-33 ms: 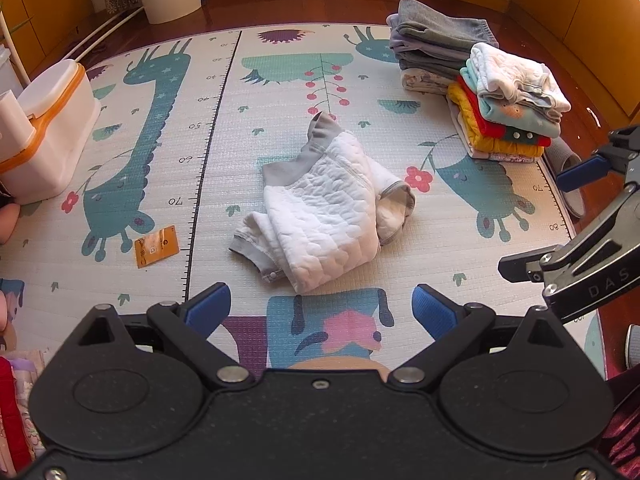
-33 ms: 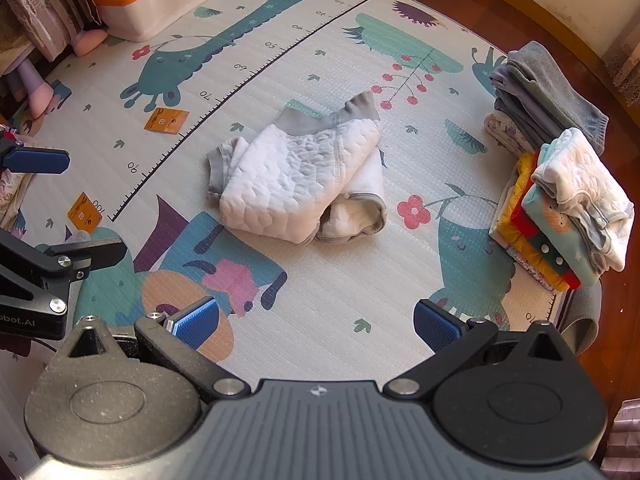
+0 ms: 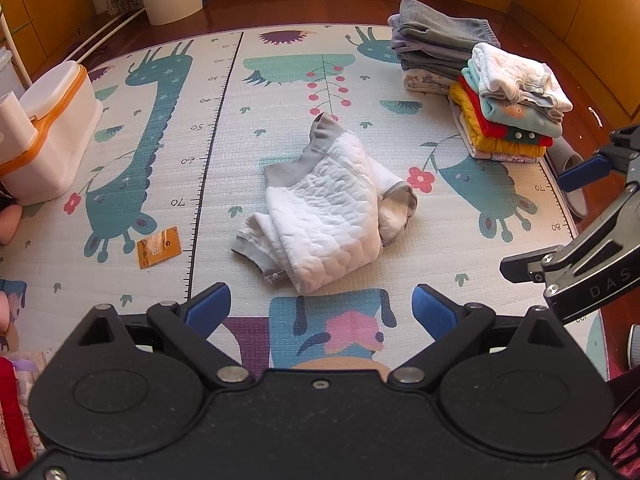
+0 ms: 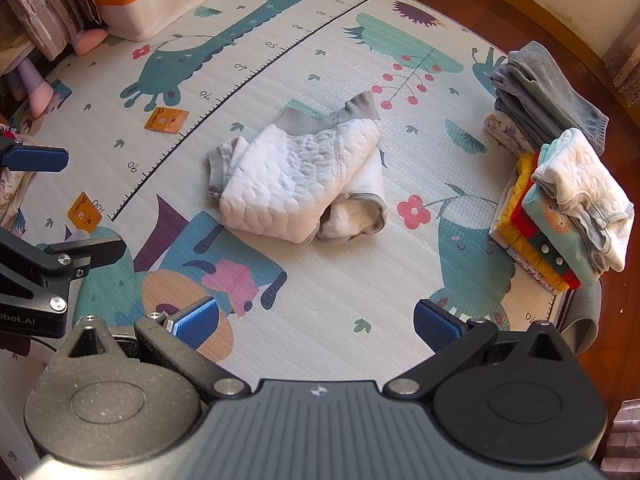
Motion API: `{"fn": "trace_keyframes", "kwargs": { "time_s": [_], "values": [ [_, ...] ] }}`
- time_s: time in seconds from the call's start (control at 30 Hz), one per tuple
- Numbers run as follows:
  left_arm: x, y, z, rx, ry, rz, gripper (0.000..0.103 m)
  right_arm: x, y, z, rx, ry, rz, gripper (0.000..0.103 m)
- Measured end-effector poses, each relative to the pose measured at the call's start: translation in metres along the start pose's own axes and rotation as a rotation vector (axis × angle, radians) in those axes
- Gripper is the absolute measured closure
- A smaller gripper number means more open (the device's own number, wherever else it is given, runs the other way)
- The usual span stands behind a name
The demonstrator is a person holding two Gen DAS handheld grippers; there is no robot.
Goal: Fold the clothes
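Both jaws gape wide, empty: left gripper (image 3: 322,306), right gripper (image 4: 316,320). White top (image 3: 328,212) lies crumpled mid-mat (image 3: 224,128), unfolded; folded stacks (image 3: 508,116) wait at two o'clock.

Both grippers hover empty.
The left gripper (image 3: 322,310) and right gripper (image 4: 316,320) hang side by side, blue-padded jaws spread wide, gripping nothing.

A garment (image 3: 332,216) lay at the centre of the mat (image 3: 224,152). Stacked clothes (image 3: 504,112) sat behind it to the right; a box (image 3: 48,132) stood well apart at the left edge.
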State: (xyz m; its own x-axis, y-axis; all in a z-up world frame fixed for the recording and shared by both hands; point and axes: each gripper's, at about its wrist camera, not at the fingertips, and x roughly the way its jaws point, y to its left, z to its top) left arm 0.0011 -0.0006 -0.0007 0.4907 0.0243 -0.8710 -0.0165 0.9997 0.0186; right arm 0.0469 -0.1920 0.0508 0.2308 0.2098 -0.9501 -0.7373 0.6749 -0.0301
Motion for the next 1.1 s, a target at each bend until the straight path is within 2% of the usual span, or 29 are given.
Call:
{"fn": "trace_keyframes", "kwargs": {
  "time_s": [0.1, 0.13, 0.17, 0.33, 1.1],
  "values": [
    [0.003, -0.003, 0.002, 0.000, -0.002, 0.025, 0.005, 0.000, 0.000, 0.000, -0.001, 0.001, 0.000, 0.000],
    [-0.001, -0.005, -0.004, -0.013, -0.043, 0.016, 0.005, 0.000, 0.000, 0.000, -0.001, 0.001, 0.000, 0.000],
    [-0.001, -0.001, -0.001, -0.021, -0.020, 0.000, 0.005, 0.001, 0.000, 0.000, -0.001, 0.002, 0.000, 0.000],
    [0.001, 0.003, 0.000, -0.029, -0.008, -0.014, 0.005, 0.000, 0.002, 0.001, -0.002, 0.000, -0.001, 0.000],
    [-0.002, 0.008, 0.002, -0.042, -0.021, -0.018, 0.005, 0.002, 0.003, 0.002, -0.010, 0.005, 0.000, 0.000]
  ]
}}
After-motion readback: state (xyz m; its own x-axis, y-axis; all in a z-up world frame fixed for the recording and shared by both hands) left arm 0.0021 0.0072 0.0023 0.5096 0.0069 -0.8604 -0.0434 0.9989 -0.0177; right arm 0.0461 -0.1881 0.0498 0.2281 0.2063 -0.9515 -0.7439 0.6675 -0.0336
